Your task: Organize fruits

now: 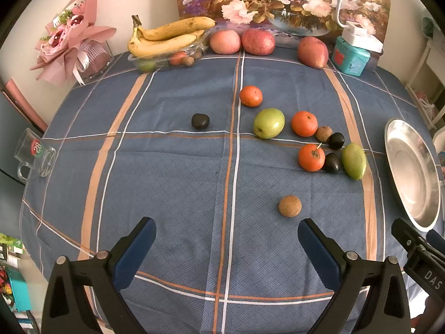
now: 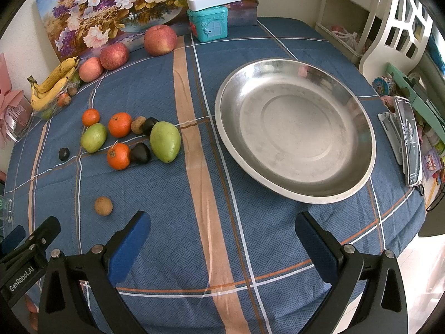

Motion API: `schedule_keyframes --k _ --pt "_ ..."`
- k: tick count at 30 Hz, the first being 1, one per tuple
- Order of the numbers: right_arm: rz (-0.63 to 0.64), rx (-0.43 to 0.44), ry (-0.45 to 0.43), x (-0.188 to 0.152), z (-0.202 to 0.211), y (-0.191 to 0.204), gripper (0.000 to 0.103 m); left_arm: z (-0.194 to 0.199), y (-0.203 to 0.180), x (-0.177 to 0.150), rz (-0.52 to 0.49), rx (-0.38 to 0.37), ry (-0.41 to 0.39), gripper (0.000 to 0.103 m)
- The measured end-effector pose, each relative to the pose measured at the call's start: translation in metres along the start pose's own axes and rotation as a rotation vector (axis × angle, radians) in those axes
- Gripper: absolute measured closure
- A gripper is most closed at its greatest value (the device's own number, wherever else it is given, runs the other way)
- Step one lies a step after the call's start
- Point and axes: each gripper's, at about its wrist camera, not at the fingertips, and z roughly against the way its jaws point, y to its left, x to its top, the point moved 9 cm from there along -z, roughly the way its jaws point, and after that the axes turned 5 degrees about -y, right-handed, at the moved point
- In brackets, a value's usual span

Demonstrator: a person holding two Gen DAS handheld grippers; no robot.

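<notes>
Nothing sorted yet: the plate (image 2: pixel 294 189) is bare, fruits (image 1: pixel 304 123) lie scattered mid-desk; both the left tool (image 1: pixel 226 236) and right tool (image 2: pixel 222 231) gape empty.

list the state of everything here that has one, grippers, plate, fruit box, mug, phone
left gripper: open, holding nothing
right gripper: open, holding nothing
metal plate: upright on the cloth, nothing in it
clear fruit box: no lid, small fruit inside, bananas on top
glass mug: lying on its side
phone: screen on, propped on a stand
</notes>
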Motion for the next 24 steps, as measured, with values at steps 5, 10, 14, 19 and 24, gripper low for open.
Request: schedule_keyframes --k 5,10,14,19,24 --pt "0.0 0.0 0.001 0.0001 -0.0001 -0.0001 0.0 -0.0004 -0.0001 0.0002 0.003 -0.001 0.008 0.0" --pt "0.0 0.0 0.001 0.0002 -0.0002 -0.0002 0.0 -0.0002 0.0 0.0003 0.003 -0.002 0.01 0.0" --pt "0.0 0.001 0.002 -0.0002 -0.0006 -0.0001 0.0 0.0 -0.0002 0.0004 0.003 -0.002 0.011 0.0" --pt "0.0 0.001 0.002 -0.0006 -0.001 0.0001 0.0 0.0001 0.0 0.0003 0.004 -0.002 0.011 0.0" --pt "-0.001 0.001 0.003 -0.0008 -0.0015 0.0003 0.0 0.0002 0.0002 0.0005 0.003 -0.002 0.011 0.0"
